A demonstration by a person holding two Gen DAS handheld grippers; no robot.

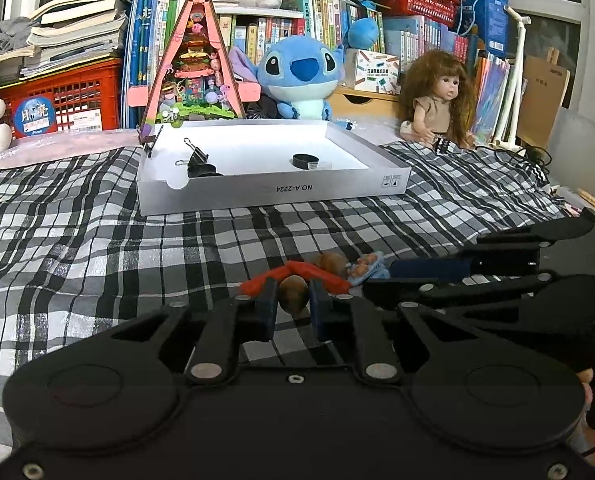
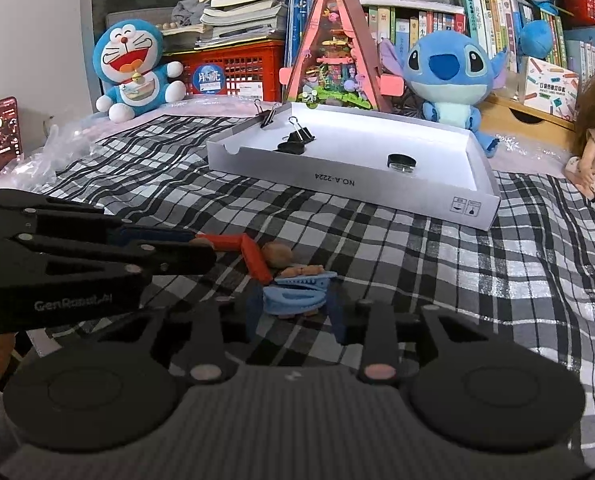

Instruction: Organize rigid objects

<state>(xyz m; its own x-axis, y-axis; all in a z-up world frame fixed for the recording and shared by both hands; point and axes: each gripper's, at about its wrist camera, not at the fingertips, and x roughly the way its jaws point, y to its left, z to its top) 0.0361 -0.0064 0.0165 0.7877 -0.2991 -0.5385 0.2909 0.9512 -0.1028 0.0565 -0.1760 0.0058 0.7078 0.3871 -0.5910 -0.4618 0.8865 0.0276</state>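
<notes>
gripping a small brown nut-like object (image 1: 293,298) between its blue fingers (image 1: 267,308), the left gripper (image 1: 292,307) is closed down as far as it goes, and the pads seem to press on both sides of this round piece. it lies on the checked bed cover (image 1: 97,248), touching or just beside a bent red piece (image 1: 297,272), so i judge that the tight hold is meant to take it out of the little pile without pushing the others. the right gripper (image 2: 295,314) stands around a blue clip-like thing with teeth (image 2: 295,294); its fingers (image 2: 335,320) are only a little apart and sit at both sides of the blue clip, but whether the pads really press on it i cannot tell. a second brown nut (image 2: 277,254) and some small brown bits lie just behind the clip. the white box tray (image 1: 273,192) waits further back on the bed, well apart from the pile, and it already holds a black binder clip (image 1: 197,156) and a black round cap (image 1: 304,160), with another binder clip (image 2: 266,114) fixed on its far rim; this looks like the place where the sorted things go. both grippers point forward and somewhat down toward the cover, low over it, and they come together from two sides so that the fingers almost meet at the pile.
</notes>
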